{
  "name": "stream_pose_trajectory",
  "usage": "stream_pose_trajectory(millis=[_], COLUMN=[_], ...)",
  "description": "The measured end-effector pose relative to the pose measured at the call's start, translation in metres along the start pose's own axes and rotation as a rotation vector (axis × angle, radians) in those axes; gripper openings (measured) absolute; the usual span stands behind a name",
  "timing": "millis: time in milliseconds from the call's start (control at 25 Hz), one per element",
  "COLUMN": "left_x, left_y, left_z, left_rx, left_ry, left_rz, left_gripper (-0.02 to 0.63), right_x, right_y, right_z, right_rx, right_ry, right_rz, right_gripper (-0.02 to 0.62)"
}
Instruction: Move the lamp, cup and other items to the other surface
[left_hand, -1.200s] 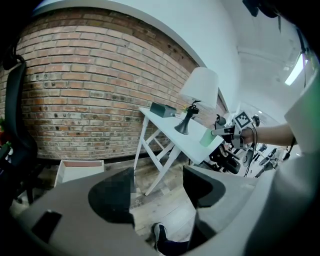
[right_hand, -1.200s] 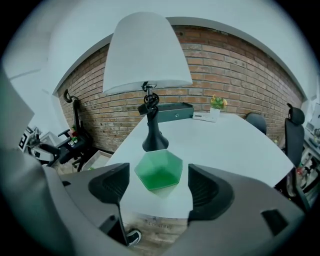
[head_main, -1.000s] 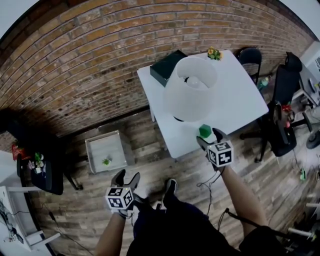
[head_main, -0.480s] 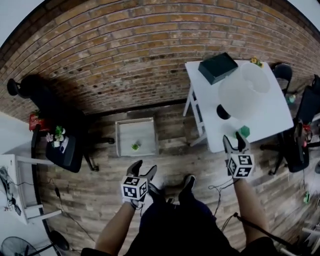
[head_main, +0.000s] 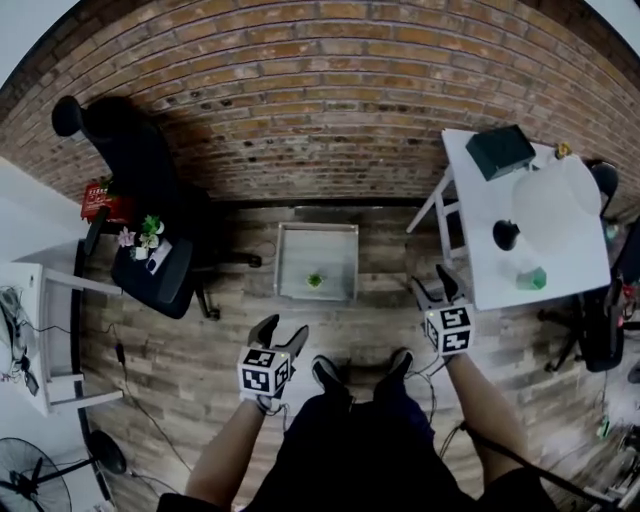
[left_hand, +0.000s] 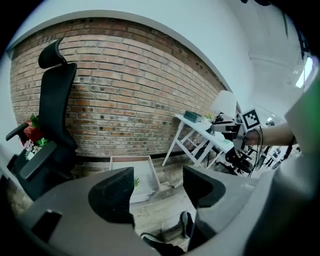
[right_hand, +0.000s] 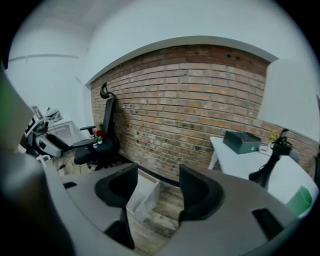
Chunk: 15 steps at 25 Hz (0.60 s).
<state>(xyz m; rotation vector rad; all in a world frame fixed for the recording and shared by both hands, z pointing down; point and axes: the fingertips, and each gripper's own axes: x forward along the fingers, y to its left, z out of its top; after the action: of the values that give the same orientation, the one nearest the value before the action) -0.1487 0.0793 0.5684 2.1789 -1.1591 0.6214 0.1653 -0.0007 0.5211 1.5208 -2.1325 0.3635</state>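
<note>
Both claws out over the wooden plank floor (head_main: 190, 335), both empty: left gripper (head_main: 281, 330) jaws wide apart, right gripper (head_main: 433, 288) jaws just narrowed, parted round nothing. White-shaded black-stemmed lamp (head_main: 552, 205) stands mid white rectangular table (head_main: 478, 195), small green cup (head_main: 532, 279) by its near edge

White table (head_main: 480, 250) x1, w/ 1 lamp (head_main: 555, 200), 1 green cup (head_main: 532, 279), 1 dark box (head_main: 500, 150) & 1 sm. yellow-flowered plant (head_main: 563, 150). On the floor: 1 low white tray (head_main: 298, 250) w/ 1 tiny green plant (head_main: 315, 280). Black office chairs: 1 at left (head_main: 130, 150), at least 1 more at rt edge (head_main: 598, 335). Far left: 1 fan (head_main: 30, 488), 1 white desk (head_main: 25, 330). Shoes (head_main: 330, 372): 2.
</note>
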Motion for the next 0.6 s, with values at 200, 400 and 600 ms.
stream_pose_trajectory(millis=[200, 400, 600], left_x=[-0.026, -0.030, -0.028], left_y=[0.047, 0.069, 0.077], left_z=[-0.007, -0.021, -0.032], left_rx=[-0.019, -0.024, -0.082], left_ry=[-0.034, -0.018, 0.001], left_rz=[0.020, 0.022, 0.032], left_gripper=[0.304, 0.304, 0.304], right_x=[0.036, 0.074, 0.122], right_y=[0.103, 0.157, 0.195], right_z=[-0.001, -0.022, -0.063], right_rx=[-0.099, -0.151, -0.138], right_ry=[0.071, 0.150, 0.215], right_rz=[0.152, 0.241, 0.309], right_gripper=[0.265, 0.265, 0.267])
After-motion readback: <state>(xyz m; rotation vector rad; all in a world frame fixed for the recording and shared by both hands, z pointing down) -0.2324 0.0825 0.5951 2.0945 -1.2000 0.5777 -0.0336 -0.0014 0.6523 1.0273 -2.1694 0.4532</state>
